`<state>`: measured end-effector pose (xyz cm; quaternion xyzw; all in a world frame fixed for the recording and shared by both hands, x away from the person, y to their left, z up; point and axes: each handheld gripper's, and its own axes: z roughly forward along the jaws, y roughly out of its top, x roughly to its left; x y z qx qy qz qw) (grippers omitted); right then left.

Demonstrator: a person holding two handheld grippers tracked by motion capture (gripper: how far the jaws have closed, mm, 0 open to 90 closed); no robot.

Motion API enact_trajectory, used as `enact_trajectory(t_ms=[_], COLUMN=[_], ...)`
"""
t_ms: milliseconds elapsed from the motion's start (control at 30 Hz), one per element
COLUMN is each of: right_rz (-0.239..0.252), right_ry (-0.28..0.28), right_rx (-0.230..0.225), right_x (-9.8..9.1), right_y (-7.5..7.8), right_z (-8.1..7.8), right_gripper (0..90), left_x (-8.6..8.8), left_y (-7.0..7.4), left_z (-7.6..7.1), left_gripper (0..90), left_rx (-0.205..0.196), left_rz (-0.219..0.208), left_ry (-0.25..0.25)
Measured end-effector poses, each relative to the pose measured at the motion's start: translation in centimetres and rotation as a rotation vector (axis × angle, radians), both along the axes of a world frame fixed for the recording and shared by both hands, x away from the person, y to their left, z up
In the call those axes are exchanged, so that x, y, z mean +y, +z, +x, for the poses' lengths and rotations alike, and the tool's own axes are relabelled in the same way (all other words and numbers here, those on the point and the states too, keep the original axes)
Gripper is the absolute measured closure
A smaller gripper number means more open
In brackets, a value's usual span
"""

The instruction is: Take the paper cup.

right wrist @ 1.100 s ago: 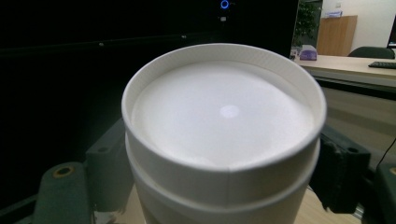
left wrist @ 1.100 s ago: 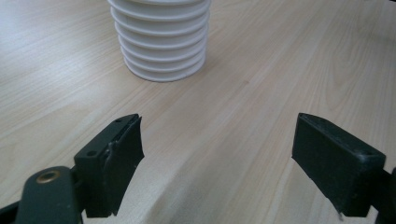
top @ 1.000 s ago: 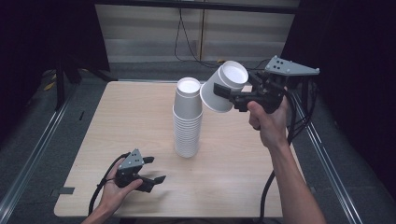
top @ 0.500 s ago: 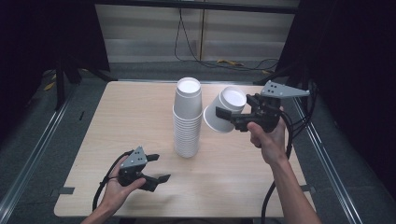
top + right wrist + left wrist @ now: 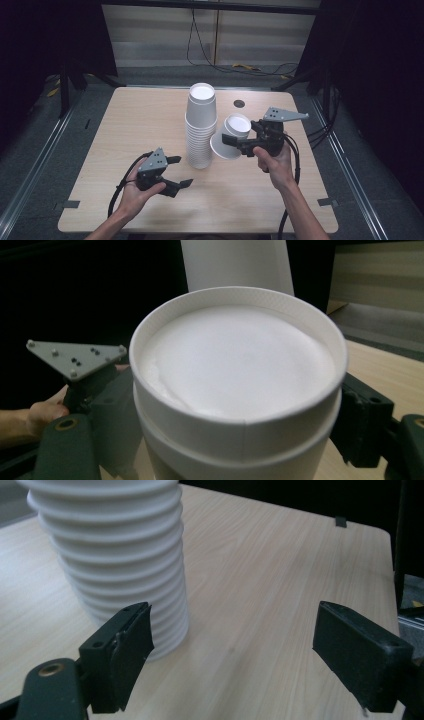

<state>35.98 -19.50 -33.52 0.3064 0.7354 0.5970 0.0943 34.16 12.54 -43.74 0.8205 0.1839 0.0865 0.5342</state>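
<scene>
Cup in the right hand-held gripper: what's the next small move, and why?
Probably lower the cup onto the bare table just right of the stack. The right hand-held gripper grips it tilted in the air beside the stack, and that spot looks free.

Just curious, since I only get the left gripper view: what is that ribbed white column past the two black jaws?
Observer: A tall stack of paper cups, standing upright mid-table in the high view.
Operator: Is the other hand busy?
Observer: Yes, the right gripper is shut on a white cup, held tilted beside the stack.
Operator: Just one cup?
Observer: Perhaps not: the right gripper view shows a second rim just below the top one.
</scene>
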Motion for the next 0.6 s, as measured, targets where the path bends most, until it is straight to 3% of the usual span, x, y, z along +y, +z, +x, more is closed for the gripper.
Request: enact_trajectory(t_ms=[67,100,133,200,267,367,467,500,600], right_rz=[0.001,-0.002,-0.002,0.000,-0.001,-0.003,0.027,0.018,-0.012], right_ry=[0.008,0.004,0.004,-0.006,-0.011,0.006,0.020,0.027,0.026], right_rx=[0.011,0.015,0.015,0.021,0.025,0.047,0.066,0.067,0.071], right_x=[0.2,0.2,0.2,0.3,0.4,0.4,0.4,0.6,1.2], right_y=[-1.0,-1.4,-1.4,-2.8,-3.3,-4.2,-5.2,-5.8,-6.5], right_z=[-0.2,-0.3,-0.3,-0.5,-0.6,-0.6,-0.8,-1.0,-1.0], right_gripper=[21.5,21.4,21.4,21.2,21.1,21.1,21.1,21.1,21.1], left_x=[-0.3,-0.7,-0.7,-1.0,-1.3,-1.1,-0.9,-0.9,-1.1], left_y=[0.6,0.9,0.9,0.9,0.7,0.6,0.4,0.2,-0.2], left_z=[0.2,0.3,0.3,0.4,0.4,0.3,0.3,0.3,0.1], left_gripper=[15.9,15.9,15.9,15.8,15.7,15.8,15.6,15.6,15.6], left_rx=[-0.009,0.000,0.000,0.010,0.000,0.001,0.010,0.035,0.043], left_rz=[-0.016,-0.062,-0.062,-0.074,-0.057,-0.074,-0.075,-0.083,-0.090], left_ry=[-0.013,-0.019,-0.019,-0.023,-0.035,-0.036,-0.027,-0.037,-0.054])
